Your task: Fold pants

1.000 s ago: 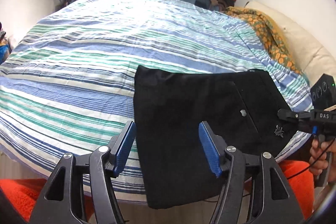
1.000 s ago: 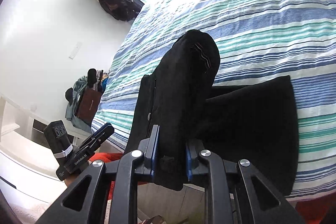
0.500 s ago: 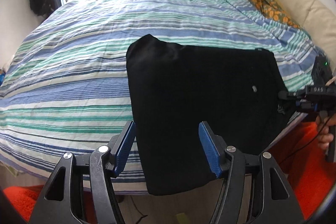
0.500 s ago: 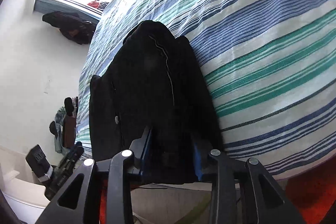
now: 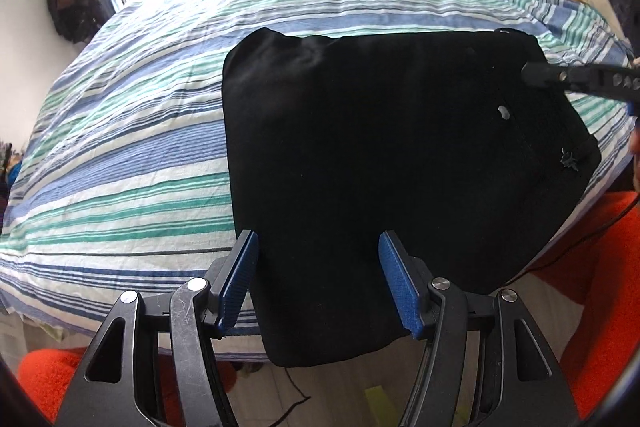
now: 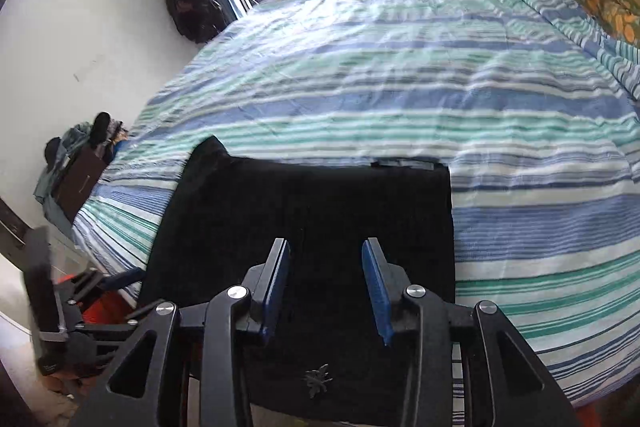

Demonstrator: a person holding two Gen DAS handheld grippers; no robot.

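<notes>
Honestly, the black pants [image 5: 380,147] are being left folded at the bed [image 5: 132,131] edge, lower centre, with left gripper [image 5: 318,283] and right gripper [image 6: 326,287] jaws spread, gripping nothing, so they're probably being risked sliding off where they overhang.

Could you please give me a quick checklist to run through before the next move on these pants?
1. Right hand-held gripper released: ok, open and empty.
2. Left hand-held gripper free: ok, open, nothing clamped.
3. Pants folded into a compact stack: ok.
4. Pants fully on the striped bed cover: not ok, the near edge overhangs the bed.
5. Layers aligned underneath: cannot tell, hidden.
</notes>
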